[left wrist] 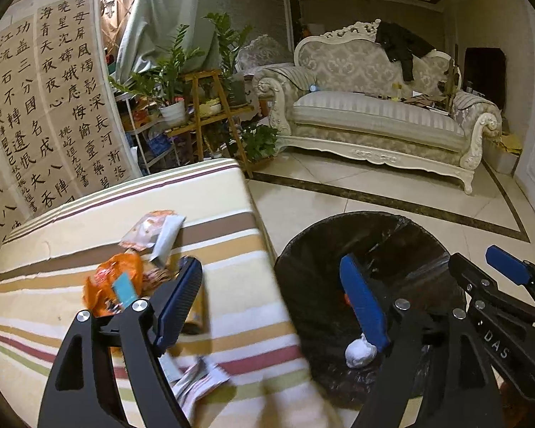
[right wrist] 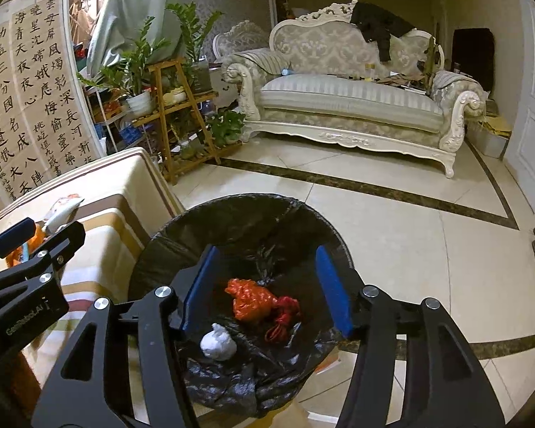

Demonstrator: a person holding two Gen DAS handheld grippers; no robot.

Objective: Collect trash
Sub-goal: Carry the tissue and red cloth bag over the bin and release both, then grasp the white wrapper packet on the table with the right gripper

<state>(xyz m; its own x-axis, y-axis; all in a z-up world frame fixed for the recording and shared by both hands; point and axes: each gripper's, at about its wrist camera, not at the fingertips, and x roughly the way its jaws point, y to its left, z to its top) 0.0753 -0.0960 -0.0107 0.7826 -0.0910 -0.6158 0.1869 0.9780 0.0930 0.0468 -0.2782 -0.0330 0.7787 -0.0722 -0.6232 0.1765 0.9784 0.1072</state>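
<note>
This is the living room of a home: a carved cream sofa [left wrist: 374,114] with patterned upholstery stands against the far wall on a glossy tiled floor [left wrist: 374,196] with a dark inlaid border. At far left, potted plants [left wrist: 174,67] crowd a wooden stand [left wrist: 210,114], and calligraphy sheets [left wrist: 46,107] cover the left wall. A dark garment [left wrist: 399,46] hangs over the sofa back, and a bin with a black liner [right wrist: 239,228] sits near, beside a striped cushion [left wrist: 125,249].

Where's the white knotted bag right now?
The white bag lies inside the black-lined bin, lower left in the right wrist view, beside the red bag.
</note>
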